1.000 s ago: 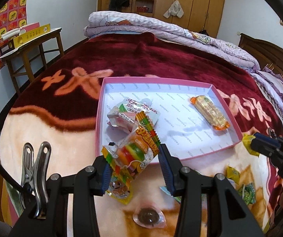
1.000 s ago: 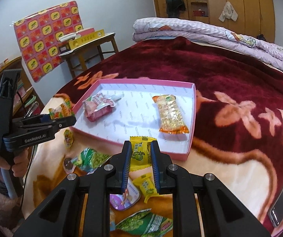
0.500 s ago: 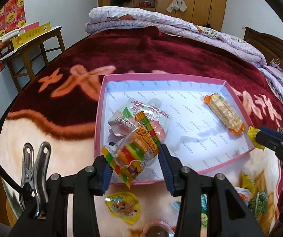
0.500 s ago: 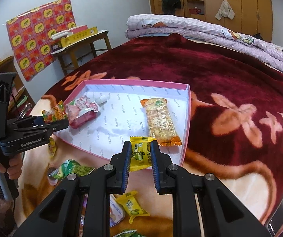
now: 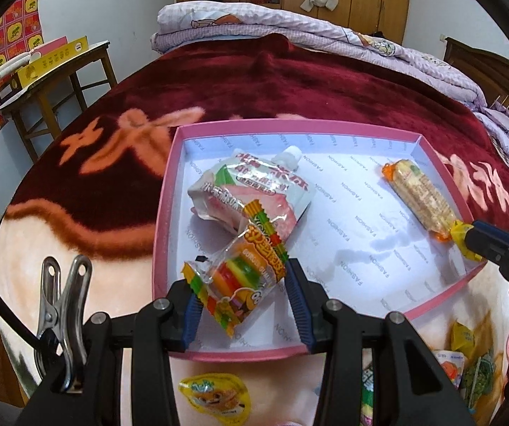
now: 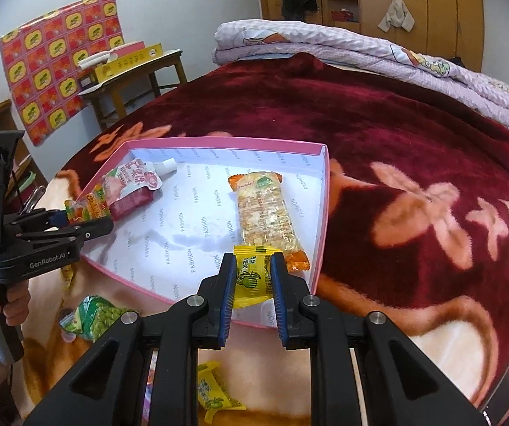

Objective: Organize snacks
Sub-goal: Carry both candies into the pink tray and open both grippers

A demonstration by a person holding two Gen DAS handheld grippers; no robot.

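Clear, rainbow-striped gummy packet (image 5: 239,284) has crimped ends.

My left gripper (image 5: 242,301) is clamped on a burger gummy packet (image 5: 240,277), over the near left corner of the pink tray (image 5: 164,213). In the tray: a spouted pouch (image 5: 250,190) and, far right, a cracker pack (image 5: 421,195). My right gripper (image 5: 474,239) pinches a yellow candy (image 5: 462,238) over the tray's right rim.
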